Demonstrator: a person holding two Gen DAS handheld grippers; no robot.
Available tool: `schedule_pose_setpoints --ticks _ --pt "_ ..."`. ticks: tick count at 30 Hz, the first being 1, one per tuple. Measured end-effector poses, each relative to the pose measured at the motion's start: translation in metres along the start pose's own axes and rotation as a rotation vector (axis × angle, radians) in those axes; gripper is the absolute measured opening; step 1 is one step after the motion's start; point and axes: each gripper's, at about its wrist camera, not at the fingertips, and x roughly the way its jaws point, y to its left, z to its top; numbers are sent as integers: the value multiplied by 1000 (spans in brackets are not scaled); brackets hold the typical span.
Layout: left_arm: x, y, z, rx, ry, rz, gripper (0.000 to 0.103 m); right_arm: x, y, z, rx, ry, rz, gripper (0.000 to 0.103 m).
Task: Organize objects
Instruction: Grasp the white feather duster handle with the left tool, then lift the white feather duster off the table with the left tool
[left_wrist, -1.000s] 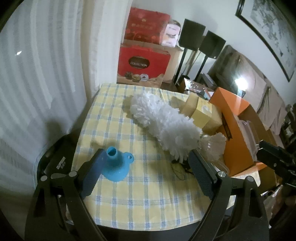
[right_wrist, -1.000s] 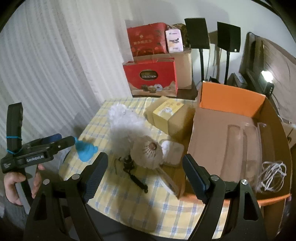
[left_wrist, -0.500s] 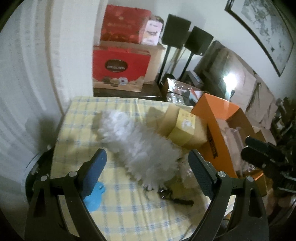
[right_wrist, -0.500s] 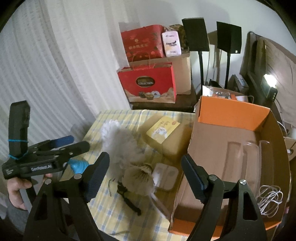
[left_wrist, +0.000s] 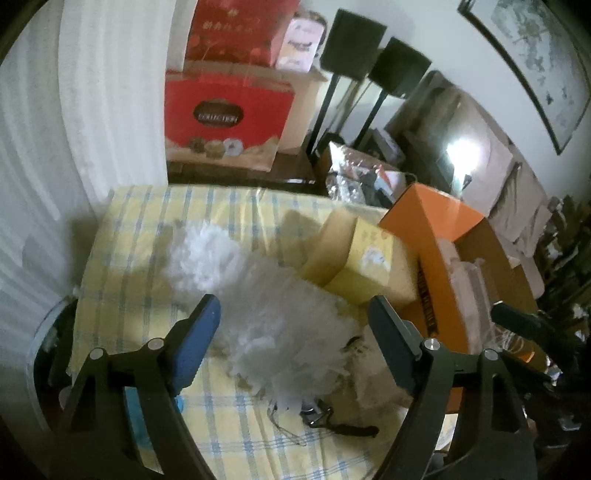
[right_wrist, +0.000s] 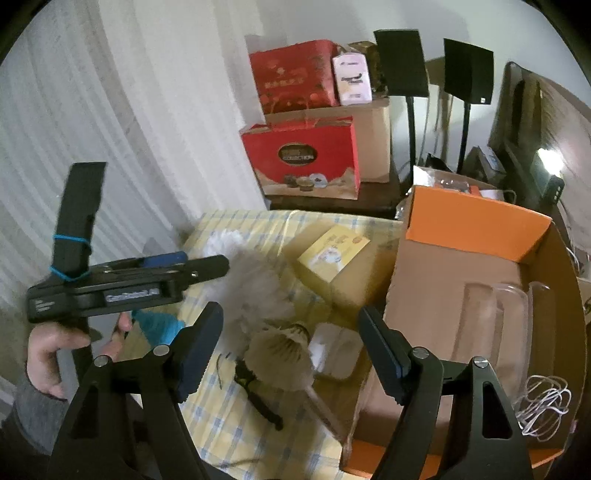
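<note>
**Both claws spread above a crowded checked table**

A small table (left_wrist: 122, 258) under a yellow cloth with blue checks stands against a white ribbed curtain (left_wrist: 74, 110). Behind it, red gift boxes (right_wrist: 303, 158) are stacked with a brown carton, and two black speakers on stands (right_wrist: 436, 66) rise beside them. A framed picture (left_wrist: 535, 70) hangs on the wall to the right in the left wrist view.

A white feather duster (left_wrist: 266, 310) lies across the middle of the cloth. Its long axis runs diagonally from the far left of the table toward the near right edge, fluffy head away, and a rounded tuft (right_wrist: 280, 350) at the near end where the clear handle juts over the table's edge. A black strap (right_wrist: 258, 398) trails from that end.

The left gripper (left_wrist: 295, 343) hangs over the duster with its jaws wide apart and nothing between them. A blue funnel (right_wrist: 159, 326) sits near the table's left edge, largely hidden behind the left gripper's body. The right gripper (right_wrist: 291, 354) is also spread wide and empty, aimed at the tuft.

Just right of the duster rests a yellow box (left_wrist: 362, 266) on tan packaging, and a shallow clear tray (right_wrist: 336, 349) lies beside the tuft. An open orange carton (right_wrist: 476, 225) takes up the table's right side, holding clear plastic inserts and a coil of white cord (right_wrist: 543, 406). The yellow box and the carton hem the duster in on its right.
</note>
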Motion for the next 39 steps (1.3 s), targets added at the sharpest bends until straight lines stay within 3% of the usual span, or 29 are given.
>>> schedule_pose_setpoints --ticks 10,16,18,20,30,39 --pt "40 18 -20 -85 106 -24 52 3 11 -17 -10 19 14 78" --pt "53 21 -23 -145 127 -85 29 7 12 -28 -4 40 14 78" --pt "54 21 -24 -156 123 -98 13 9 11 -31 -1 46 19 78" --pt "52 22 -23 -166 108 -105 8 10 13 -33 -1 49 23 78" --pt "7 27 -17 -194 17 -159 5 0 18 -34 -6 25 53 78" --pt "-52 7 -7 -151 -83 -213 5 0 36 -44 -23 38 108 78"
